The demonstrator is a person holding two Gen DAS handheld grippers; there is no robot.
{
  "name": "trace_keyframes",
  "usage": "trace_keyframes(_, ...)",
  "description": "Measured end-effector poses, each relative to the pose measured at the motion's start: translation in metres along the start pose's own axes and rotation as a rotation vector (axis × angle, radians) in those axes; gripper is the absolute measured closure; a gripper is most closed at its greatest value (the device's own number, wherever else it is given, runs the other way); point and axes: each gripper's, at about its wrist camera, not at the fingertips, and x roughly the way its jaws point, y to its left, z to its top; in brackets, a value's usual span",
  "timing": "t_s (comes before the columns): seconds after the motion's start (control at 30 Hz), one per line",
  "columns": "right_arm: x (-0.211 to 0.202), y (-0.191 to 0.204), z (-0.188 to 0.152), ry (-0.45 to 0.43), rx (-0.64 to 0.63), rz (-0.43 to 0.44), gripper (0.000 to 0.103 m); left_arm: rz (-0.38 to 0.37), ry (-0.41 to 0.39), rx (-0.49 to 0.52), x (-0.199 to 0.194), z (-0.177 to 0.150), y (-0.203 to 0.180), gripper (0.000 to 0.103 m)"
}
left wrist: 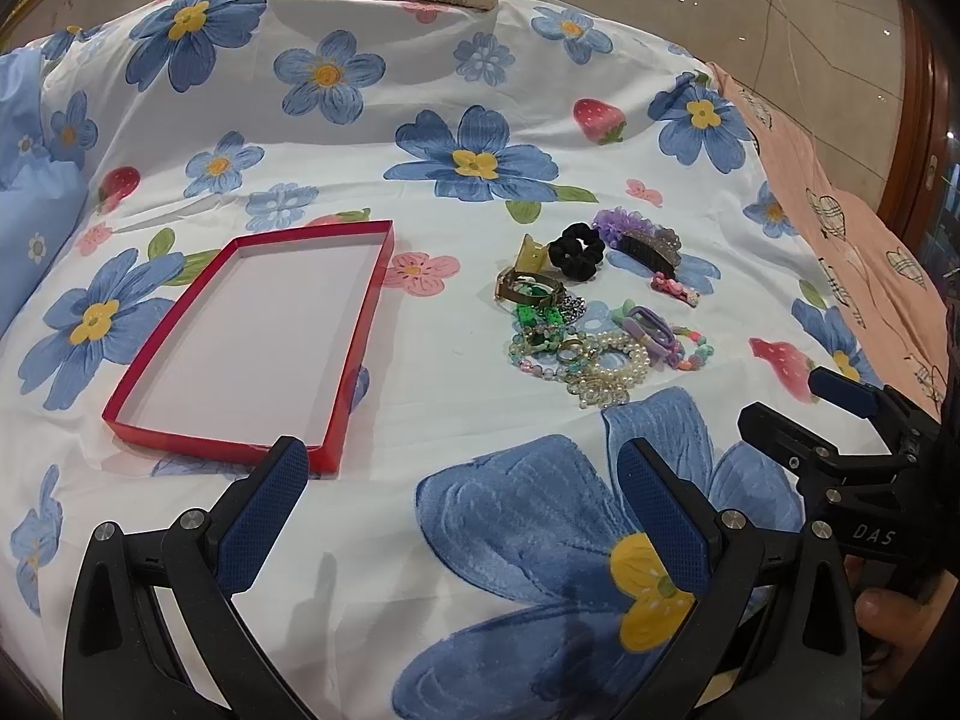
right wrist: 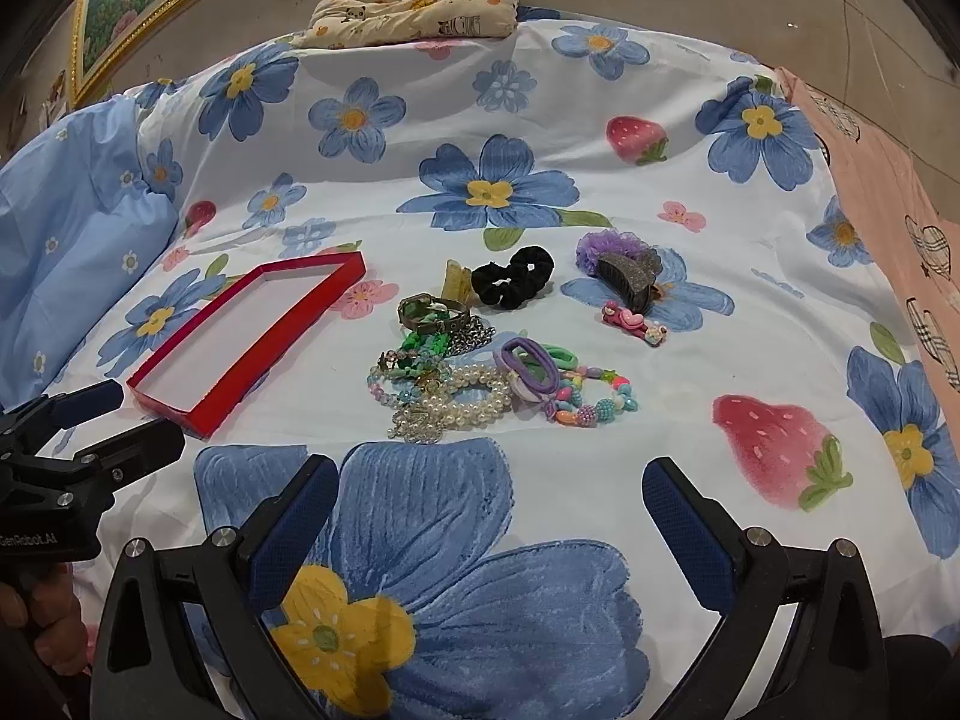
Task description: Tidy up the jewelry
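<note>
— Grippers? 
— Left gripper (left wrist: 462, 468) and right gripper (right wrist: 489, 486): both spread wide, holding nothing.
— Jewelry? 
— Jewelry pile (right wrist: 480, 360) lies on the floral sheet (right wrist: 540, 192), right of the red tray (left wrist: 150, 420).

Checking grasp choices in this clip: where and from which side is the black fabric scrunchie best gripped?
Probably pinch the near band of the black fabric scrunchie, coming down from above with the right claw, which is open. The scrunchie lies flat as an open loop, so one finger can drop into its hole. Its near edge faces bare sheet, while the translucent yellow hair clip sits against its left side.
</note>
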Motion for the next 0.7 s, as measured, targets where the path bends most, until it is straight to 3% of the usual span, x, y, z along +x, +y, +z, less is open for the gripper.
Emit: trace_keyframes(0.7, 0.0004, -0.0014, 0.0008, -0.011, 0.0, 0.011, 0.001, 0.003, -0.001, 0.002, 0.0024, -0.0012, -0.0004, 0.0)
